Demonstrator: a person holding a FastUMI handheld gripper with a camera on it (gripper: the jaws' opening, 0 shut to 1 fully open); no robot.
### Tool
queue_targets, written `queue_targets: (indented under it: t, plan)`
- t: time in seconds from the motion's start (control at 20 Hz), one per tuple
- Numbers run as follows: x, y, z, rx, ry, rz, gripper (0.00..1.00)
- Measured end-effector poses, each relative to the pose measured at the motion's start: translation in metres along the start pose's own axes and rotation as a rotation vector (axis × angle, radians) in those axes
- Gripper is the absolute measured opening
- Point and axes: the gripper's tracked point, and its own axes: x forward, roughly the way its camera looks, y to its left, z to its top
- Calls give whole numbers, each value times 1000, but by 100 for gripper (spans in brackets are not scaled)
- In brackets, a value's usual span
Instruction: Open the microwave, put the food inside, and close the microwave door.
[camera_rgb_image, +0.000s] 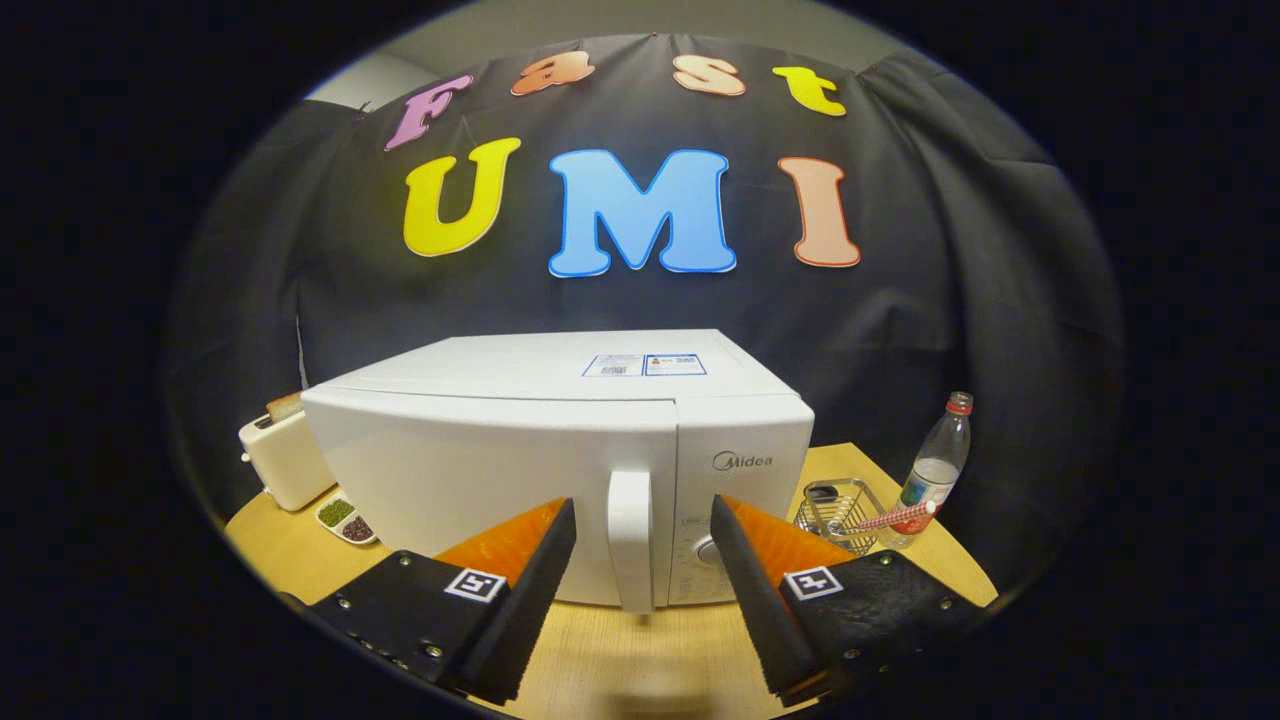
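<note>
Gripper view: the microwave (560, 450), white and boxy, sits mid-counter (640, 660) at 12 o'clock from the tool (643, 530), its door (480, 480) shut. Judged progress: nothing done; opening, loading and closing remain. The vertical handle (632, 540) stands between the released, spread fingers, untouched. No food identified.

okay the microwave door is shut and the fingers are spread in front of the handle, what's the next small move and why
Probably ease the gripper forward until its open fingers straddle the door handle, then close on it. The microwave door is shut, and the handle sits just ahead, lined up with the gap between them.
</note>
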Motion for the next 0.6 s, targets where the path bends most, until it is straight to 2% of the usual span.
queue_targets:
  t: [0.05,0.1,0.2,0.25,0.3,0.4,0.45,0.5,0.55,0.6]
  plan:
    - [4,-1,-6,-2,10,-8,86]
    - [8,0,-9,-5,24,-5,80]
    - [13,2,-17,-3,45,4,79]
    - [15,2,-21,-8,51,-1,72]
    - [16,5,-24,-12,57,10,57]
    - [19,13,-29,-20,67,38,56]
    - [20,7,-30,-43,67,3,56]
    - [5,8,-23,-41,57,1,42]
    - [17,7,-29,-41,57,4,28]
    - [17,6,-29,-37,58,5,28]
